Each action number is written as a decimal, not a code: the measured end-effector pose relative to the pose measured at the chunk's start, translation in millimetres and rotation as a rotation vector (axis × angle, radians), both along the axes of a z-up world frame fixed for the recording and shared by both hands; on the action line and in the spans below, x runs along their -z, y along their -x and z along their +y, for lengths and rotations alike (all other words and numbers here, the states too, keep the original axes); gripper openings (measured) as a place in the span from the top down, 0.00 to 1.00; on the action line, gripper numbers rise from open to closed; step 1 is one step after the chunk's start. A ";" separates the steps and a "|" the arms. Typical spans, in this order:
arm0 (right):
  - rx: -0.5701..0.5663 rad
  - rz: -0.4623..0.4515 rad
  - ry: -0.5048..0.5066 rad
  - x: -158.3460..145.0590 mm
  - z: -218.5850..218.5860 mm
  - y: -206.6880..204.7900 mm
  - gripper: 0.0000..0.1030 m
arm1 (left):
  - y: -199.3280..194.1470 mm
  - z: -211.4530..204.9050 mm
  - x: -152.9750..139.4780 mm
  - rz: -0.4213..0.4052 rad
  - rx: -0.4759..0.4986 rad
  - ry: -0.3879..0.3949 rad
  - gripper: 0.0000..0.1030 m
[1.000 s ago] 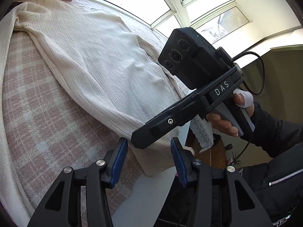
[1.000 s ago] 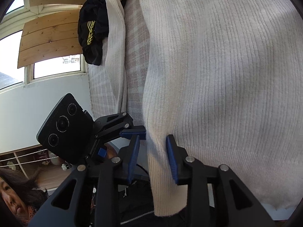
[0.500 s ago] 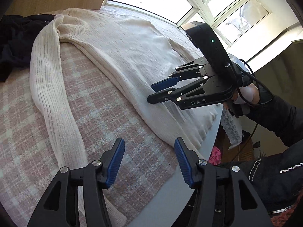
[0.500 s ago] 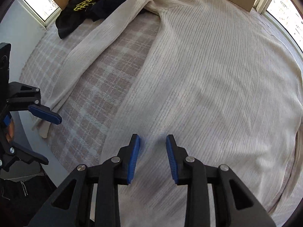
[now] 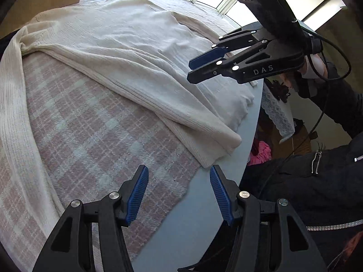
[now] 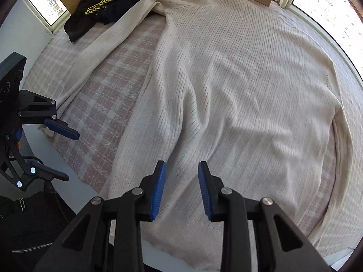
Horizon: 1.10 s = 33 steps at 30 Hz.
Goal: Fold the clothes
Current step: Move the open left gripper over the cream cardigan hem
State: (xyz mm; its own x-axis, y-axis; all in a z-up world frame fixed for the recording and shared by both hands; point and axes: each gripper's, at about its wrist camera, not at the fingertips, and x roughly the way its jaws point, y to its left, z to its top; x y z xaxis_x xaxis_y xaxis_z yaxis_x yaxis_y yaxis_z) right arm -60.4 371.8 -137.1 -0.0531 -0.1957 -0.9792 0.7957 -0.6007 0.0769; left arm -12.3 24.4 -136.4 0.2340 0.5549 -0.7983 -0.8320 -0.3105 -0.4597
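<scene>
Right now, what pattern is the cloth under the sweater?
Pink-and-white plaid cloth, clearest in the left wrist view.

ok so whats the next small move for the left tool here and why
Probably reach the left tool across to the long sleeve and grip it to fold inward. The cream sweater lies flat on the plaid blanket, that sleeve is splayed away from the body, and both tools are open and empty.

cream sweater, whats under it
The cream ribbed sweater lies on a pink and white plaid blanket, which covers a grey table. How the blanket lies beneath the sweater's body is hidden.
</scene>
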 end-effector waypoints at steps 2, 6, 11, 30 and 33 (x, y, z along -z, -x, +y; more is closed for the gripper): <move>-0.009 -0.021 -0.006 6.0 0.4 -8.0 0.72 | -15.1 10.5 -0.6 0.005 0.038 -0.005 0.47; -0.016 -0.067 0.010 12.1 10.5 -19.1 0.72 | -25.8 25.9 -3.3 0.036 0.036 0.019 0.32; 0.065 -0.015 -0.001 8.6 56.0 -14.7 0.71 | -25.0 26.0 -11.5 0.074 -0.026 0.017 0.32; 0.114 -0.077 0.073 26.9 194.2 11.1 0.71 | -89.4 58.4 1.4 0.293 -0.281 0.122 0.32; 0.091 -0.074 0.101 27.3 203.9 8.7 0.71 | -86.5 60.3 5.3 0.308 -0.316 0.156 0.37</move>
